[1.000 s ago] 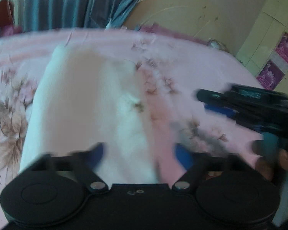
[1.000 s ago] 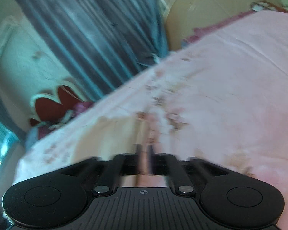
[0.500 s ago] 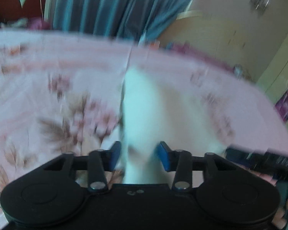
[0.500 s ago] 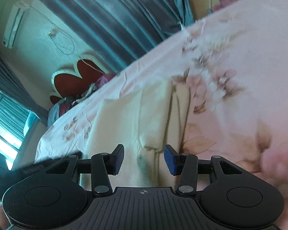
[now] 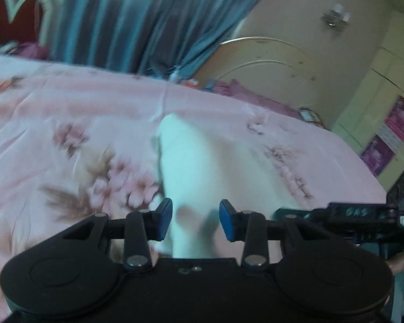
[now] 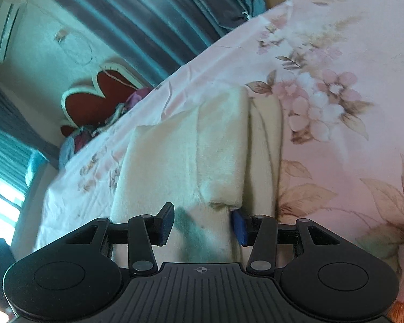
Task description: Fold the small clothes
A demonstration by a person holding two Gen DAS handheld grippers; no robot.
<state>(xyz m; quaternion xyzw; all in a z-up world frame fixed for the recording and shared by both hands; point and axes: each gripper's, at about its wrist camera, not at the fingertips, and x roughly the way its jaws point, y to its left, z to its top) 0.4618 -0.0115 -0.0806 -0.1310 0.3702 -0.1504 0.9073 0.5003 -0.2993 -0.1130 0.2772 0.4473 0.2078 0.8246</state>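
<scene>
We have the cream fleece garment (image 6: 191,145) lying on the pink floral bedsheet (image 5: 75,113), its long axis running straight away from both grippers – the near end sits between each pair of blue pads. The left gripper (image 5: 195,219) and right gripper (image 6: 203,222) are each part-open and closing around that edge – pads not yet visibly pinching

Left gripper (image 5: 195,220) pointing down toward twelve o'clock, jaws closing with white cloth between them, right gripper (image 6: 202,223) doing the same, jaws closing, its black body showing at three o'clock in the left view
</scene>
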